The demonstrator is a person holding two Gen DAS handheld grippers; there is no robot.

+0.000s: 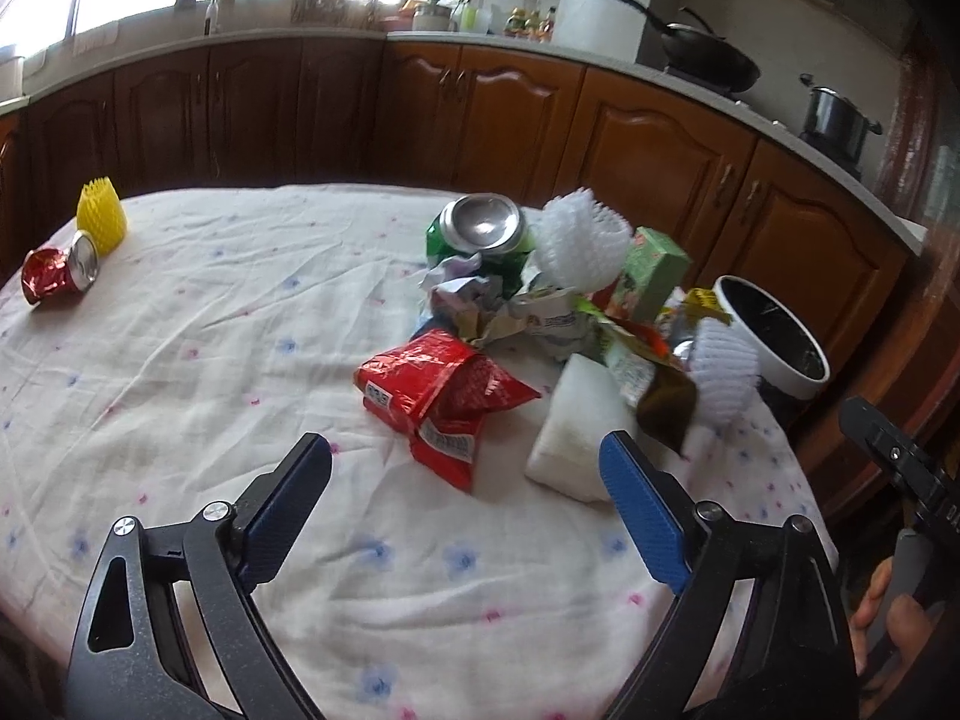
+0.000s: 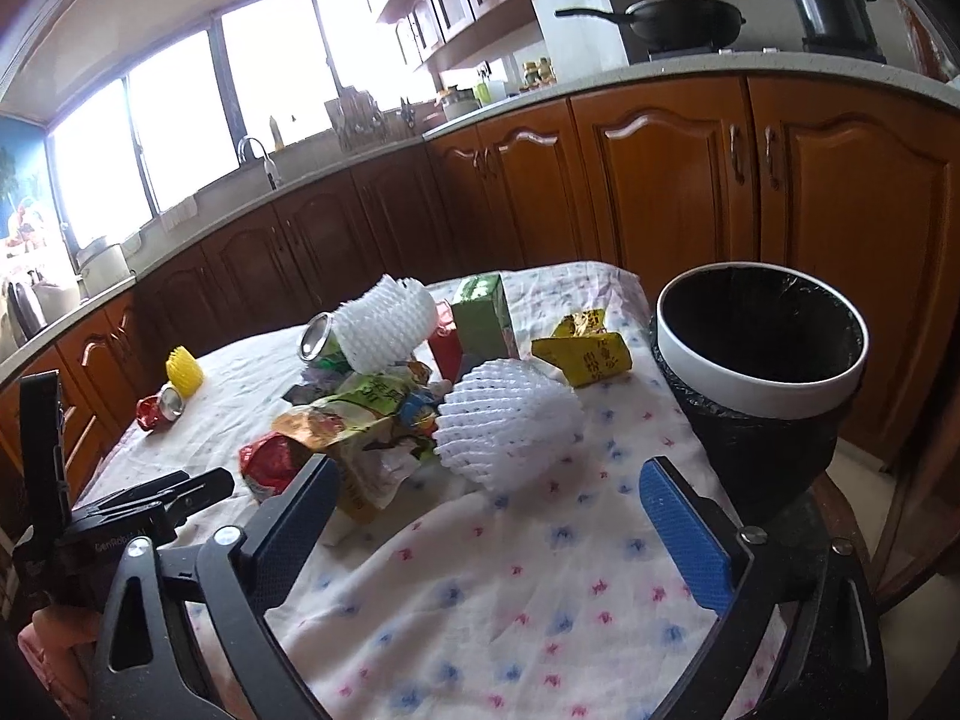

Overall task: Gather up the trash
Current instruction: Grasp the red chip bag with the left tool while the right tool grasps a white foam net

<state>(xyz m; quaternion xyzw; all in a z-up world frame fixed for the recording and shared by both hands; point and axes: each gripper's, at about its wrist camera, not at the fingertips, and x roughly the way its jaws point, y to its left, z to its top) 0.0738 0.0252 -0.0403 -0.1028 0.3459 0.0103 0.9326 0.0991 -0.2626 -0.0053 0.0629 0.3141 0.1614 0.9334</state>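
A heap of trash lies on the cloth-covered table [image 1: 180,360]. Nearest my left gripper [image 1: 467,450] is a red wrapper [image 1: 444,390], its near end lying between the open fingertips, untouched; a white foam block [image 1: 576,438] sits by the right finger. Behind them are a green can [image 1: 480,234], crumpled paper and a green carton [image 1: 654,273]. My right gripper [image 2: 491,471] stands open just short of a white foam net [image 2: 510,420], nothing between its pads. A black-lined bin with a white rim [image 2: 756,396] stands at the table's right edge.
A crushed red can [image 1: 57,270] and a yellow foam net [image 1: 101,219] sit apart at the table's far left. A yellow wrapper [image 2: 585,354] lies near the bin. Wooden cabinets and a counter with a wok [image 2: 678,18] and a pot run behind the table.
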